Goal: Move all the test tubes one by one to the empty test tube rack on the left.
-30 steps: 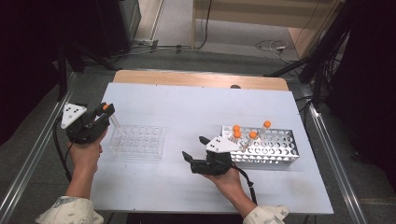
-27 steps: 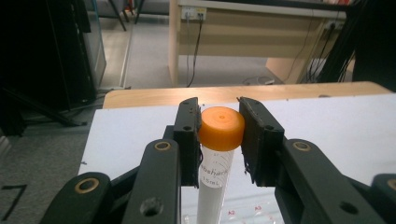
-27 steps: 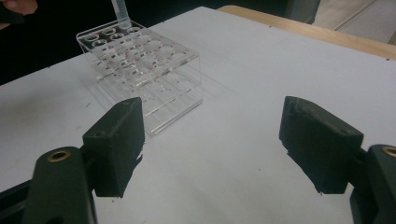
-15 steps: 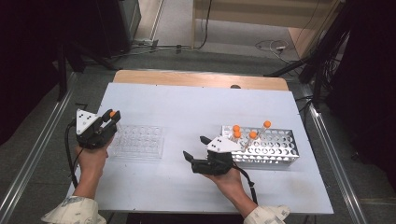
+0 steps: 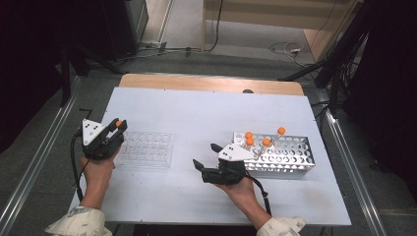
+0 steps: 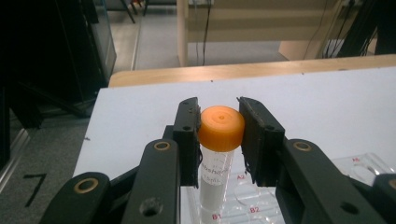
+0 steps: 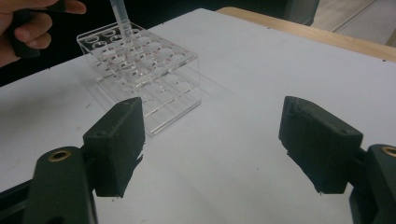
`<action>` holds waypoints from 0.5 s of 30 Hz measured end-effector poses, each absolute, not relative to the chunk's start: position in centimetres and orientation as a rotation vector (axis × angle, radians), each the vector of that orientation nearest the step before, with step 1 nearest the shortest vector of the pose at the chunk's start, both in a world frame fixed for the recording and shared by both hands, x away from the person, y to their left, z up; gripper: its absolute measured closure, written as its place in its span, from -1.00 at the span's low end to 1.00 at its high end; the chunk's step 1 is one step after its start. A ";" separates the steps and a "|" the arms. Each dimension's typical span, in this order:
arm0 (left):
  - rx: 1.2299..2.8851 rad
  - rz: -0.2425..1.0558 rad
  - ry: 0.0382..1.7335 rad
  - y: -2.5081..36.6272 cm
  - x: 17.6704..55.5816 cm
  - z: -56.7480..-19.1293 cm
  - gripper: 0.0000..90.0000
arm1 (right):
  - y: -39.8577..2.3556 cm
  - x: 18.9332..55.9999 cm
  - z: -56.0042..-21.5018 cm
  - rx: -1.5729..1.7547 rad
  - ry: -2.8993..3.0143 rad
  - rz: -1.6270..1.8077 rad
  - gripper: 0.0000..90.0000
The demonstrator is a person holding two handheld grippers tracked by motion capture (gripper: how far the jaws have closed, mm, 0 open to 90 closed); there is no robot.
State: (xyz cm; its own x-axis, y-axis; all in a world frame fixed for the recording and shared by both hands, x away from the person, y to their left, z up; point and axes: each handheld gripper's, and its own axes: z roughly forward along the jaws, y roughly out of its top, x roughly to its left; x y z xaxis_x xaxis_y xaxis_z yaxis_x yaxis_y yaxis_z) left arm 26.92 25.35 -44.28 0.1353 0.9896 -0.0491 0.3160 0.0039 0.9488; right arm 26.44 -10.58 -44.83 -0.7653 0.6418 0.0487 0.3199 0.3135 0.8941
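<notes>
Over the matte white tabletop [image 5: 196, 113], the left gripper [image 6: 219, 135] has its jaws pinching the ribbed orange cap of a thin, clear plastic tube [image 6: 215, 175], w/ its tip at the clear acrylic rack [image 5: 145, 148]'s near-left wells. If it's tilted, it could miss the hole, catch the slick rim & shove the light rack. The right gripper [image 7: 210, 144] rests w/ jaws spread & empty by the perforated metal rack [image 5: 290, 155].

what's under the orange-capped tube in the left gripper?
The clear plastic rack, its wells labelled B1 and B2 directly below the orange-capped tube held in the left gripper. The tube's tip is out of frame, so well entry can't be judged.
</notes>
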 end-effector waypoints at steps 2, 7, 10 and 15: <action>1.490 0.912 1.345 25.3 26.9 -44.4 0.53 | -10.6 26.5 -44.8 0.863 2.269 1.433 -0.53; 1.500 0.908 1.351 25.3 27.0 -44.6 0.51 | -10.6 26.5 -44.8 0.864 2.269 1.434 -0.53; 1.508 0.902 1.348 25.3 27.0 -44.6 0.49 | -10.6 26.5 -44.9 0.864 2.271 1.433 -0.53; 1.511 0.897 1.347 25.2 27.0 -44.7 0.46 | -10.6 26.4 -44.9 0.865 2.270 1.432 -0.53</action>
State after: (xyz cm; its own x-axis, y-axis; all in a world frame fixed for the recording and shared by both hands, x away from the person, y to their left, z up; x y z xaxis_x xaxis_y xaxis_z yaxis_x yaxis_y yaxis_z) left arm 26.99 25.24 -44.66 0.1457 0.9883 -0.0446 0.3400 -0.0077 0.9404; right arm 26.44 -10.59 -44.87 -0.7656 0.6414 0.0494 0.3208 0.3140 0.8936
